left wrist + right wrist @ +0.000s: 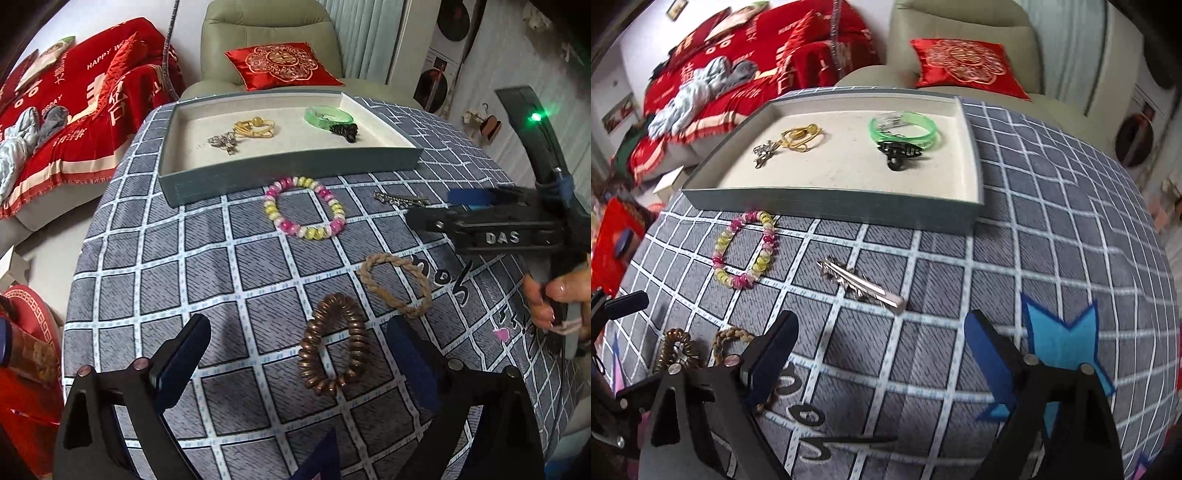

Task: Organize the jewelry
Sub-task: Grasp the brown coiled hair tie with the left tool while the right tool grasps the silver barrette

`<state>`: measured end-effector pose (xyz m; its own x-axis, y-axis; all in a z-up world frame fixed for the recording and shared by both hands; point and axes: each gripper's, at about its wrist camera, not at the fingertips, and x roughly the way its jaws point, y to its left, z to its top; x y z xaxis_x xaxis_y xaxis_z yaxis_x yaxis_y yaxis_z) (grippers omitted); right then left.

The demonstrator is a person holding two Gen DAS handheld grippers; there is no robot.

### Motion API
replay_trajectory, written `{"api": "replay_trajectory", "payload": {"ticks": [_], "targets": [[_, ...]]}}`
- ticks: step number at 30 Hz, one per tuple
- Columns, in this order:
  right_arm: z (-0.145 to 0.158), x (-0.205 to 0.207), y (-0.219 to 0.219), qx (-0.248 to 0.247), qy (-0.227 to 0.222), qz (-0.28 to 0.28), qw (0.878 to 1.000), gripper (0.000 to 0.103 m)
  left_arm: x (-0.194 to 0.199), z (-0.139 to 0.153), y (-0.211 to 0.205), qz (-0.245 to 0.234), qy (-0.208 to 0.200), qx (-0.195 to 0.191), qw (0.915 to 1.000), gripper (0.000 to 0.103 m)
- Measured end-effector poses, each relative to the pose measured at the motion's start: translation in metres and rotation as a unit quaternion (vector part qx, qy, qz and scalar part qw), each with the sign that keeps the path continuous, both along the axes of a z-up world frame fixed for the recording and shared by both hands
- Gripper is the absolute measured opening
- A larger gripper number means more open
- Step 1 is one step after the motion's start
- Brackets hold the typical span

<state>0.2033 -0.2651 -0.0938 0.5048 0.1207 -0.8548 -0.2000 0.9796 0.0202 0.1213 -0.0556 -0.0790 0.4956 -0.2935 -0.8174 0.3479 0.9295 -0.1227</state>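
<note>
The left hand-held gripper (299, 339) hung with its jaws wide apart over the counter (155, 280), which was covered by a grey checked cloth, and a coiled copper-brown hair tie (334, 345) lay on the cloth between its fingers, touched by neither. Just beyond it lay a braided tan bracelet (395, 284), and farther on a pink-and-yellow beaded bracelet (304, 208) rested near the front wall of the grey tray (288, 171). The right hand-held gripper (881, 343) also stood open and gripped nothing; a silver hair clip (862, 282) lay on the cloth just ahead of its fingertips, apart from both. Inside the tray a gold bangle (801, 136) lay beside a small silver piece (764, 151) on the left, and a green bangle (905, 127) lay touching a black claw clip (899, 151) on the right. From the left wrist view a hand (557, 299) was seen gripping the handle of the right hand-held gripper
</note>
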Motion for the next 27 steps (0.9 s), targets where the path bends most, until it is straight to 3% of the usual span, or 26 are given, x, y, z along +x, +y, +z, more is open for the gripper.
{"api": "replay_trajectory", "payload": {"ticks": [3, 4, 9, 11, 15, 18, 19, 21, 27], "targets": [[-0.003, 0.008, 0.004, -0.013, 0.001, 0.017, 1.0, 0.079, -0.002, -0.002, -0.003, -0.005, 0.002, 0.001, 1.0, 0.103], [-0.004, 0.01, 0.006, -0.018, 0.001, 0.022, 1.0, 0.076, -0.003, -0.002, -0.004, -0.007, 0.003, 0.001, 1.0, 0.096], [-0.006, 0.014, 0.014, -0.034, 0.003, 0.047, 0.998, 0.069, -0.004, -0.008, -0.012, -0.013, 0.011, 0.012, 0.9998, 0.093], [-0.005, 0.013, 0.016, -0.031, 0.005, 0.05, 0.998, 0.059, -0.006, -0.007, -0.016, -0.017, 0.006, 0.017, 0.9997, 0.089], [-0.003, 0.011, 0.021, -0.021, 0.013, 0.048, 0.999, 0.038, -0.007, -0.005, -0.017, -0.02, -0.001, 0.02, 0.9996, 0.07], [-0.002, 0.007, 0.026, -0.021, 0.02, 0.049, 0.998, 0.023, -0.006, -0.003, -0.014, -0.02, 0.0, 0.009, 0.9998, 0.05], [-0.002, 0.006, 0.027, -0.021, 0.021, 0.049, 0.998, 0.015, -0.006, -0.003, -0.013, -0.02, 0.001, 0.004, 0.9998, 0.049], [-0.001, 0.003, 0.029, -0.022, 0.025, 0.044, 0.998, 0.014, -0.004, -0.003, -0.01, -0.022, 0.006, -0.009, 0.9997, 0.039], [0.006, -0.005, 0.021, 0.005, 0.027, 0.006, 1.0, 0.013, -0.001, 0.002, 0.0, -0.018, 0.013, -0.041, 0.9989, 0.039]]}}
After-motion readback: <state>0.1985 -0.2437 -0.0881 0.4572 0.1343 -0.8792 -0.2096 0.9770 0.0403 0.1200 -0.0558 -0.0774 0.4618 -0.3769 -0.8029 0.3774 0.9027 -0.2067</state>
